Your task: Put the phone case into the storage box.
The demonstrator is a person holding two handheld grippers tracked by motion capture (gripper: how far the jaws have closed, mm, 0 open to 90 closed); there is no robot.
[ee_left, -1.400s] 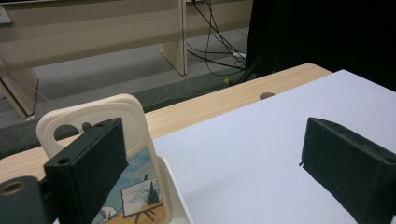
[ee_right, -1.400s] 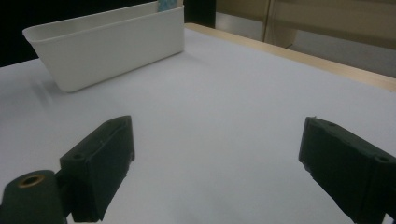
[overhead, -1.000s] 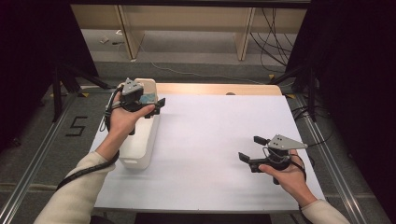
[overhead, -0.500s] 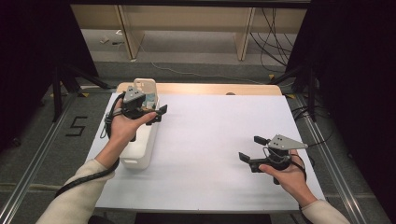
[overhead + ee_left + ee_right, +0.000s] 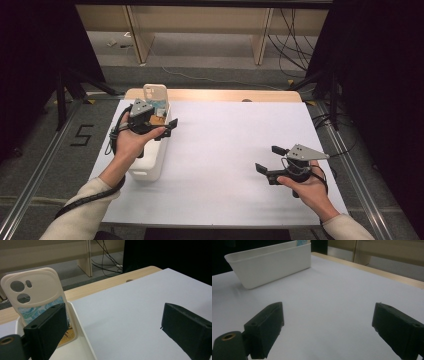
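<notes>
In the high view, the left gripper (image 5: 167, 127) hangs wide open and empty over the white bin (image 5: 150, 162) at the sheet's left edge. In the left gripper view, a phone case (image 5: 33, 293) stands upright in the bin's far end beside the near jaw, with open sheet to the right. In the right gripper view, the right gripper (image 5: 328, 331), wide open and empty, faces bare sheet with the bin well apart.

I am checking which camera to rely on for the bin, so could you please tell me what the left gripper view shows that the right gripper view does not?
The left gripper view alone gives the cream phone case with its camera cut-outs, standing upright in the bin, and cables on the floor. The right gripper view alone gives the white bin's full outer side wall. Both share the white table sheet, the wooden table edge and open black jaws.
</notes>
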